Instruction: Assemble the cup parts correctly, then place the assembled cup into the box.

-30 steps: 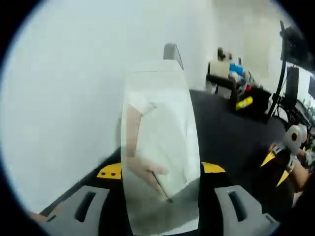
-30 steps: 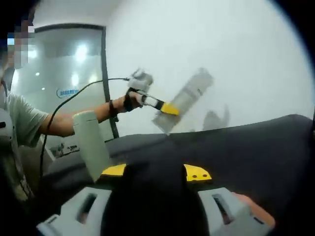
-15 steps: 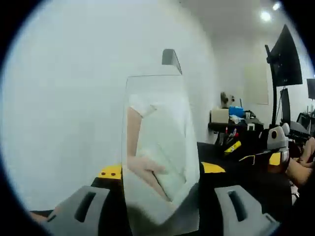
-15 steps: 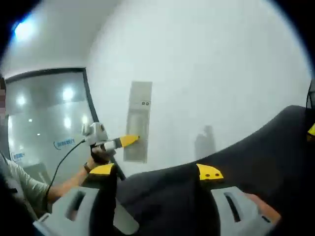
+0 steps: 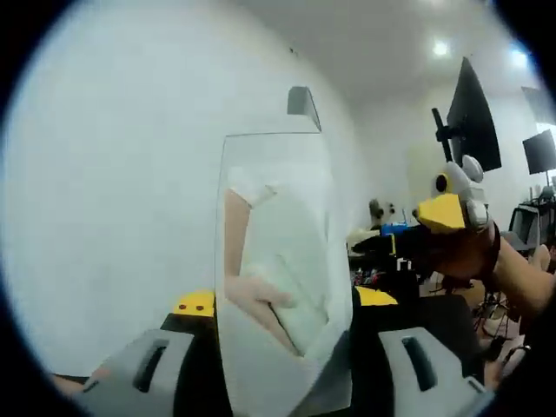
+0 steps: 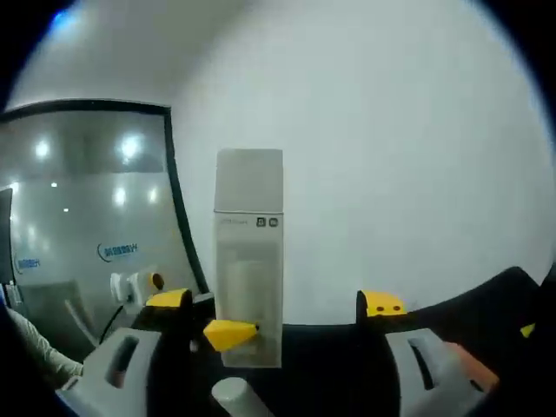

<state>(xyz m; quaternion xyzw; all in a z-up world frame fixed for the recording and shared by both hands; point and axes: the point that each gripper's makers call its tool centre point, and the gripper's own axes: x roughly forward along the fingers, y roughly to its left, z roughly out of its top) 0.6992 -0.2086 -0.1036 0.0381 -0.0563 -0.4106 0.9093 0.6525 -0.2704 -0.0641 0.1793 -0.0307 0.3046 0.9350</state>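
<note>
Holding the clear cup body [image 5: 280, 269] upright between the left gripper [image 5: 282, 347] jaws, closed on it, against a white wall [image 5: 113, 174].

Seeing the right gripper [image 5: 447, 213] to the right of the cup body, in a hand [image 5: 469, 254], with a monitor [image 5: 473, 117] above it. Showing, in the right gripper view, the cup body [image 6: 249, 256] standing tall, the left gripper's yellow tip touching its lower left; right gripper [image 6: 278, 365] spread wide below it, a white part [image 6: 233, 398] near its base. Box location: cannot tell.
</note>
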